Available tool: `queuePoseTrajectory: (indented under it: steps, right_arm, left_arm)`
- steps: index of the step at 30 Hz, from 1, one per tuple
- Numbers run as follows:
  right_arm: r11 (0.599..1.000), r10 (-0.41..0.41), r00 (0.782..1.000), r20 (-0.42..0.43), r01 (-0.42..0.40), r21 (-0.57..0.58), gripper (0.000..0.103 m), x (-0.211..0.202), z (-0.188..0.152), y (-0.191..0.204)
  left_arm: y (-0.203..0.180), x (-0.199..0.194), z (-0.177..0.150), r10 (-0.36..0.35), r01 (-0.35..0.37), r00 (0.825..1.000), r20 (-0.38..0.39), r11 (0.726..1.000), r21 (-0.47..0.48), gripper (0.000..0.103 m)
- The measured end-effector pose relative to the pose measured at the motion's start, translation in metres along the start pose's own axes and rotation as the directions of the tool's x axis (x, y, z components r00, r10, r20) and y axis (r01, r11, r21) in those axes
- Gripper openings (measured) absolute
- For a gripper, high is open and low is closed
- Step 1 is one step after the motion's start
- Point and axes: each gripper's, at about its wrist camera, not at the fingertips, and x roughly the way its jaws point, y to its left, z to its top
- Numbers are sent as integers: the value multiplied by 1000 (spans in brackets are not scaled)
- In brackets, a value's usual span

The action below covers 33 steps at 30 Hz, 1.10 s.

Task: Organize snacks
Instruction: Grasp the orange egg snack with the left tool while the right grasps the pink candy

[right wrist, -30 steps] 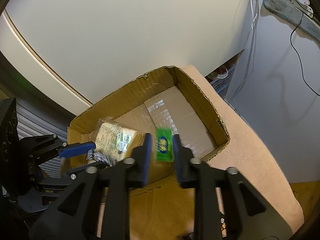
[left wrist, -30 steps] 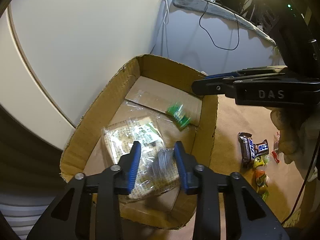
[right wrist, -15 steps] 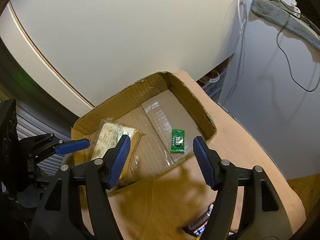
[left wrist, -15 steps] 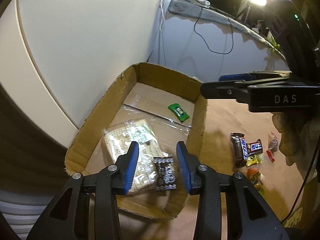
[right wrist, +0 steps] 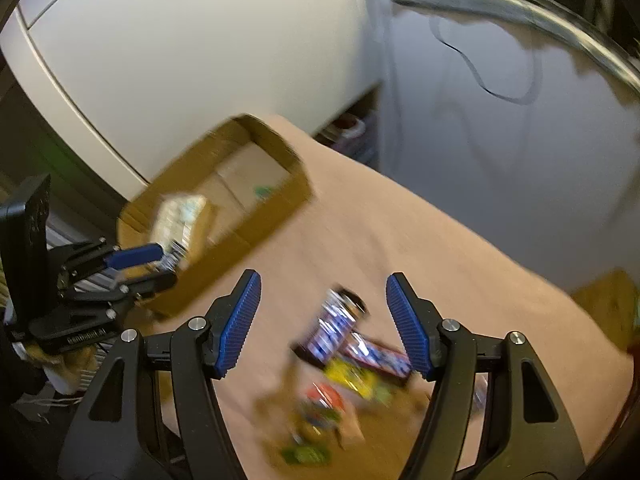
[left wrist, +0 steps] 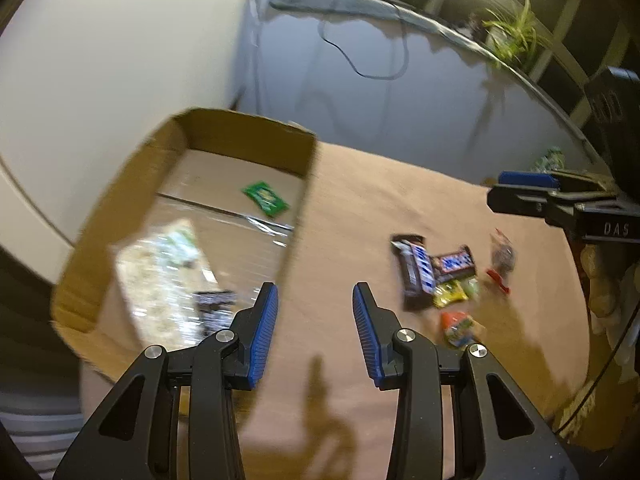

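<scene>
A cardboard box (left wrist: 240, 136) sits left of the left gripper (left wrist: 314, 332), jaws spread and empty. The right gripper (right wrist: 322, 330), jaws just widened and empty, frames two chocolate bars (right wrist: 348, 336): dark, blue-lettered, light and slick, probably best pinched across the middle, beside smaller crinkly candies (right wrist: 348, 376).

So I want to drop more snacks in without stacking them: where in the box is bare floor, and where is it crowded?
The cardboard box has bare floor along its far wall, around the lone green packet. The near end is crowded: the big clear bag and a small dark packet fill it.
</scene>
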Motion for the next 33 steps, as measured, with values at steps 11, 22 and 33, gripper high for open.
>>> queuePoseTrajectory:
  steps: [11,22,33]
  right_arm:
    - [995,-69,991,-112,76,60,68,0,-90,-38]
    - [1000,-17,977,-215,20,12,45,39,-128,-27]
    - [1000,-9,970,-242,13,13,41,58,-136,-25]
  left_arm:
    - [-71,39,-15,-137,152,979,-154,984,94,38]
    - [-113,76,-27,-198,240,939,-280,962,127,45]
    - [-127,97,-29,-150,206,941,-303,965,162,45]
